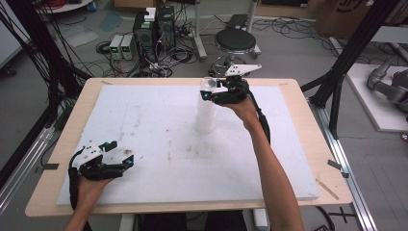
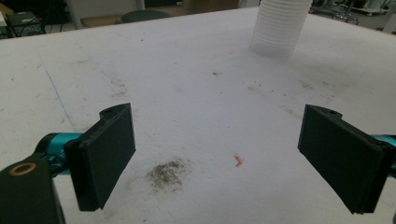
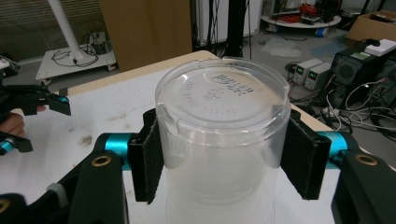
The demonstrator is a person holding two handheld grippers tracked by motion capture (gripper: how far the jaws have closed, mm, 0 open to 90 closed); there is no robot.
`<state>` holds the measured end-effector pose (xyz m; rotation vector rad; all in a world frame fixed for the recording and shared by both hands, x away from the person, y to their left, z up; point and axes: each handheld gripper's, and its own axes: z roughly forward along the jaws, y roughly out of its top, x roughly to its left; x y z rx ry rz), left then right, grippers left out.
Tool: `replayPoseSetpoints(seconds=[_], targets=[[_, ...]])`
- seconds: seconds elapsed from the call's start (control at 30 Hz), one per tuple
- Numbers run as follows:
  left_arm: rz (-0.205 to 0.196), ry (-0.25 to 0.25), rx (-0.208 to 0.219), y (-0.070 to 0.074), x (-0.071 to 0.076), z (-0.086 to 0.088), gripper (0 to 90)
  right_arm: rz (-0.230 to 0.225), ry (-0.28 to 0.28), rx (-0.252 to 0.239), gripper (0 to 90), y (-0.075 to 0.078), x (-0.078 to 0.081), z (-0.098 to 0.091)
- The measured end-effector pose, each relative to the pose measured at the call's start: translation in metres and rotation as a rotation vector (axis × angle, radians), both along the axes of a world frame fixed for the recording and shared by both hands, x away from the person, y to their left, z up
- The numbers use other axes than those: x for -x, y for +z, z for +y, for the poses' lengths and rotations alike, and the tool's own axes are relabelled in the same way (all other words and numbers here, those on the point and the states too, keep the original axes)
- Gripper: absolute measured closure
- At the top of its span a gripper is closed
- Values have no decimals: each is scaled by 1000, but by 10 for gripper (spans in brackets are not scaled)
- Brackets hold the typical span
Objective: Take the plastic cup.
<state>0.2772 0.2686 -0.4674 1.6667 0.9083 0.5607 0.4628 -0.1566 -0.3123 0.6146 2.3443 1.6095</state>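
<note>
Between our right gripper's (image 3: 224, 156) jaws sits the top clear cup (image 3: 222, 140), upturned and pinched at both sides, on the white cup stack (image 1: 206, 115) below. We risk dragging a second cup up (they nest tightly). Far off, our left gripper (image 1: 119, 156) rests spread, empty.

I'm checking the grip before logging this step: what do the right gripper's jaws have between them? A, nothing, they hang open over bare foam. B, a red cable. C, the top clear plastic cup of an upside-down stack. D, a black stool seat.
C: in the right gripper view the right gripper has its pads pressed on both sides of the top clear cup, bottom up, on the stack.
</note>
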Motion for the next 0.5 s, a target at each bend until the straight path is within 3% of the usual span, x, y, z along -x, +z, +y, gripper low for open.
replayPoseSetpoints(seconds=[0.23, 0.5], targets=[[1, -1, -4, 0, 0, 0, 110, -20, 9, -2, 379, 21, 3, 2], [1, -2, -1, 0, 0, 0, 110, -54, 15, -27, 381, 58, 7, 3]])
